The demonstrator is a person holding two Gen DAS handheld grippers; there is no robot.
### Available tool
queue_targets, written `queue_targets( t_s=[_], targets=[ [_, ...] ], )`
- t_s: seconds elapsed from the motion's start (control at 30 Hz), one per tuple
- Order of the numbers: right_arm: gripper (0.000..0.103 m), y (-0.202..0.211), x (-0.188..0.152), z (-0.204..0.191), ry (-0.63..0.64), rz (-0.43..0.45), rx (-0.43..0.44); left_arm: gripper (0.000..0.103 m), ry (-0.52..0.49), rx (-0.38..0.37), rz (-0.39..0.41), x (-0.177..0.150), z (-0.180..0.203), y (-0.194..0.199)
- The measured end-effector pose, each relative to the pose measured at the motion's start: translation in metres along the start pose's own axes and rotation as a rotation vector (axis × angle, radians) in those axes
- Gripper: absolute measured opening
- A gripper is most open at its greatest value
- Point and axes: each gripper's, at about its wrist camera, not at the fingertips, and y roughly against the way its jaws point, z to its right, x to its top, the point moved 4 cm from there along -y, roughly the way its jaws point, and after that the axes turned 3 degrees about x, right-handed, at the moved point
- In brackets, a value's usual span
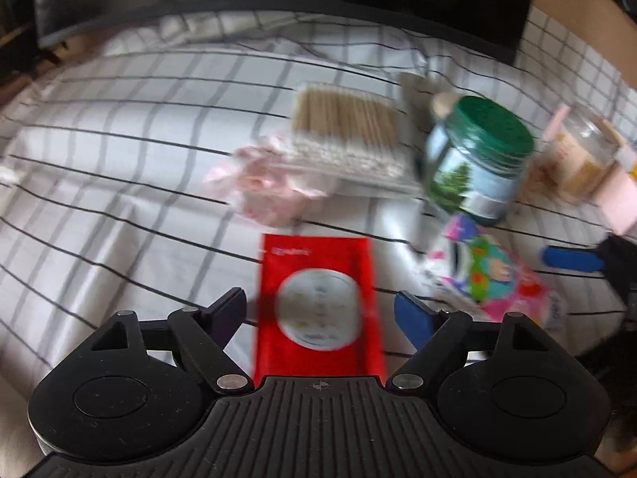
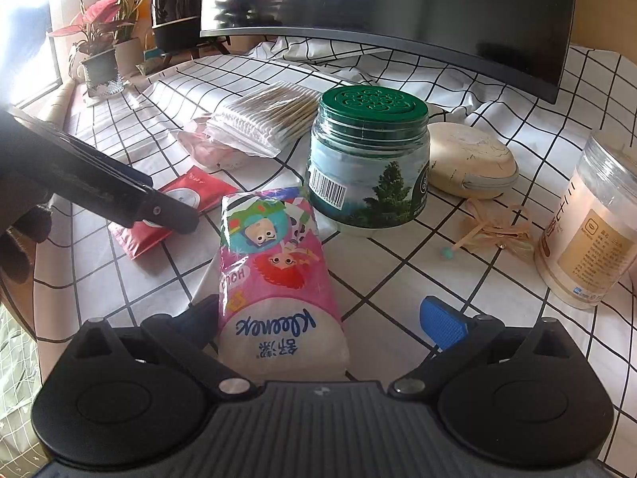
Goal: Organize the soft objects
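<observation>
A red wet-wipe packet lies flat on the checked cloth between the open fingers of my left gripper; it also shows in the right wrist view, partly under the left gripper's fingers. A pink Kleenex tissue pack lies between the open fingers of my right gripper, close to the left finger; it shows in the left wrist view too. A bag of cotton swabs rests on a pink soft item behind them.
A green-lidded jar stands behind the tissue pack. A beige pouch, loose rubber bands and a clear canister are on the right. A monitor stands at the back, potted plants at the far left.
</observation>
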Motion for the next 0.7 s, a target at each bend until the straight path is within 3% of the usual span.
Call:
queue_targets(
  t_s=[0.1,0.4,0.53,0.63,0.7],
  targets=[
    [0.103,0.0,0.0,0.0,-0.001,0.0,-0.001,0.089,-0.025,0.017,0.011,0.001,0.0,-0.003],
    [0.103,0.004,0.002,-0.003,0.018,-0.062,0.02,0.088,-0.048,0.068,-0.075,0.0,0.014,-0.003],
    [0.103,0.003,0.016,-0.003,0.041,-0.175,0.076,0.055,-0.001,0.064,-0.044,0.004,0.01,0.004],
    [0.103,0.014,0.029,-0.005,0.019,-0.14,0.103,0.052,0.033,0.045,-0.032,0.004,0.007,0.007],
    [0.103,0.013,0.036,-0.011,0.038,-0.161,0.093,0.051,0.043,0.046,-0.028,0.002,0.007,0.009]
  ],
)
